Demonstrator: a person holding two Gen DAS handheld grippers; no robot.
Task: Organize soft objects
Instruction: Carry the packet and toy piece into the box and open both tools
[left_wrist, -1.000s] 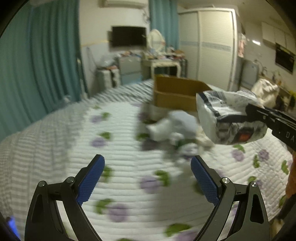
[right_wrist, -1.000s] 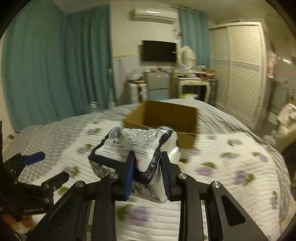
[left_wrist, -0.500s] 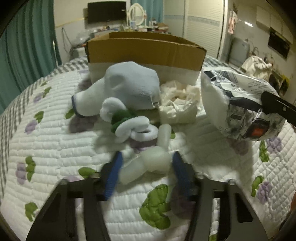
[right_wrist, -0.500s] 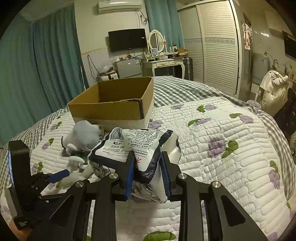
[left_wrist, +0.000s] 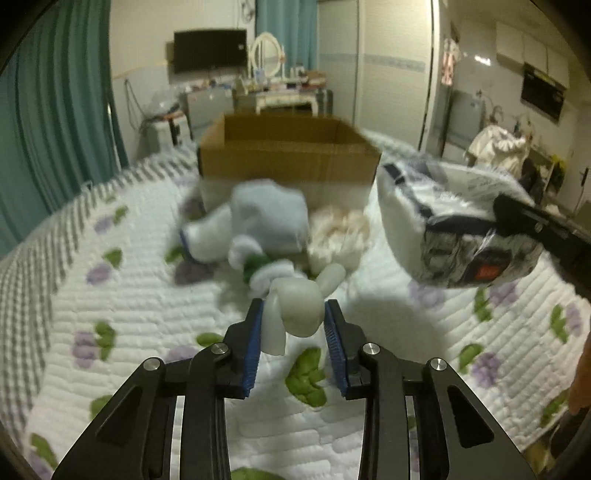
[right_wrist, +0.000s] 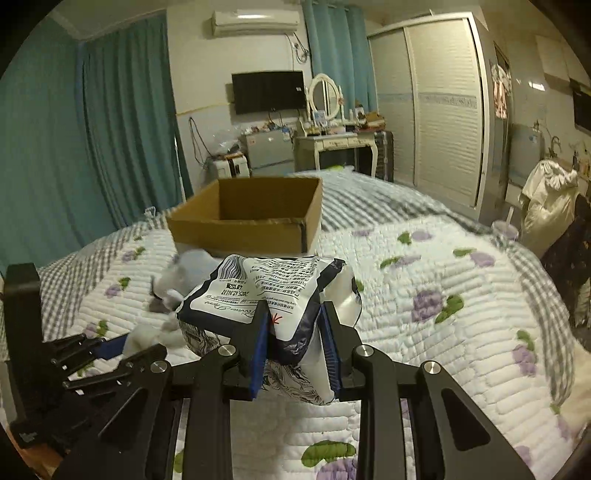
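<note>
Clearly mid-sort: right gripper (right_wrist: 293, 332) clamped on printed soft pack (right_wrist: 273, 295), held off the bed, likely bound for cardboard box (right_wrist: 243, 230) just beyond. Left gripper (left_wrist: 293, 326) pinched on white rubbery toy (left_wrist: 299, 304), low over quilt (left_wrist: 147, 295), probably lifting. Pale blue sock bundle (left_wrist: 269, 221) and fluffy cream cloth (left_wrist: 338, 238) heaped against box front. Bedroom behind: teal curtains (right_wrist: 122, 140), wardrobe (right_wrist: 436, 103), wall TV (right_wrist: 267, 91).

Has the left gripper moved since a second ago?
Yes. The left gripper has come down toward the cardboard box and its jaws have shut on the white plush toy.
</note>
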